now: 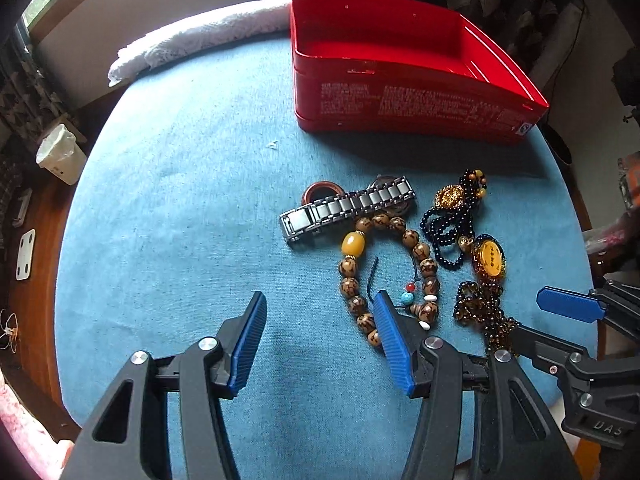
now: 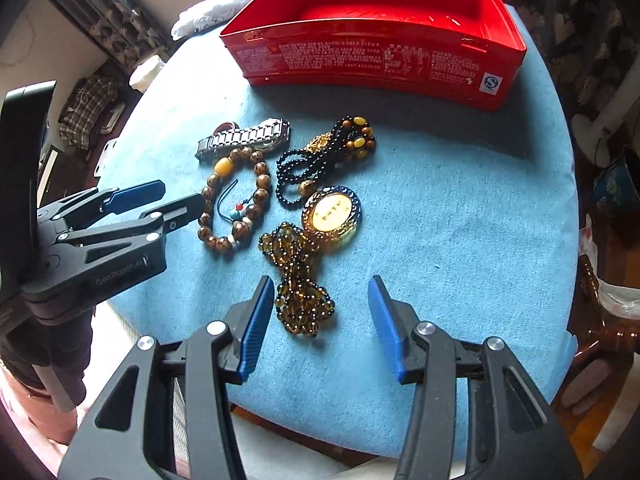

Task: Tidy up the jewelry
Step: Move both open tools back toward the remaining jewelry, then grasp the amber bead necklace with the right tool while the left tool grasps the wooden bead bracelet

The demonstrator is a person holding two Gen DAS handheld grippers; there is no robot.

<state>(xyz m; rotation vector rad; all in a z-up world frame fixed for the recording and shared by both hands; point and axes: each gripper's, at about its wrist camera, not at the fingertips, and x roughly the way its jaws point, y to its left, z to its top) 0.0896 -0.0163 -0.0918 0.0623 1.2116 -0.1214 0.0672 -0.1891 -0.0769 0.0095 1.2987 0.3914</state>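
Jewelry is being shown heaped on a blue cloth-covered table (image 2: pixel 460 220), in front of an empty red tin (image 2: pixel 380 40) standing near the far edge. In the heap are being displayed a metal link watch band (image 2: pixel 244 138), a wooden bead bracelet (image 2: pixel 234 196), a black bead strand (image 2: pixel 320 160), and an amber bead necklace (image 2: pixel 300 280) with an oval pendant (image 2: pixel 332 212).

The left gripper (image 1: pixel 320 332) is being held low over the cloth with its fingers spread and nothing between them; its right finger is lying at the near edge of the wooden bead bracelet. The right gripper (image 2: pixel 320 320) is likewise being held with fingers spread and empty, framing the near end of the amber bead necklace.

The step in hand is judged to be the approach for a first pick, since nothing is yet lying in the tin. A closure on one strand alone is being called for next, then a lift clear of the tangled neighbours before transfer to the tin.
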